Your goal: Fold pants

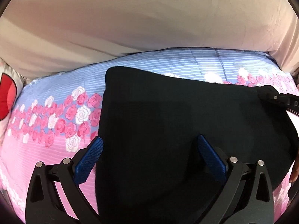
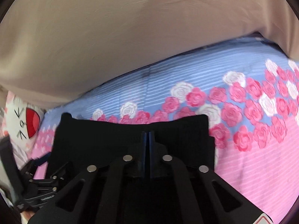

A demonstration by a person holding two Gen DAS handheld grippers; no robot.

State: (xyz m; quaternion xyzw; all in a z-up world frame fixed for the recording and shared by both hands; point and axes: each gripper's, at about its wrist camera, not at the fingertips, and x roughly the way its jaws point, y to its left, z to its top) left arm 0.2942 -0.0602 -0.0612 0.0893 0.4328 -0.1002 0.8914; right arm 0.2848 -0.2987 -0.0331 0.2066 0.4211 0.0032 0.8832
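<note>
The black pants [image 1: 168,115] lie folded into a block on the flowered bedspread [image 1: 46,123]. My left gripper [image 1: 149,143] hangs over their near part with its blue fingers [image 1: 89,160] wide open; the left finger is at the cloth's left edge. In the right wrist view my right gripper [image 2: 149,136] has its fingers pressed together on the pants [image 2: 115,136] near their far edge. The right gripper also shows at the right edge of the left wrist view [image 1: 280,100], at the pants' right corner.
A beige sheet-covered wall or headboard [image 1: 149,18] rises behind the bed. A white pillow with a red and black print [image 2: 24,123] lies at the left. The left gripper's body [image 2: 43,192] shows at the lower left in the right wrist view.
</note>
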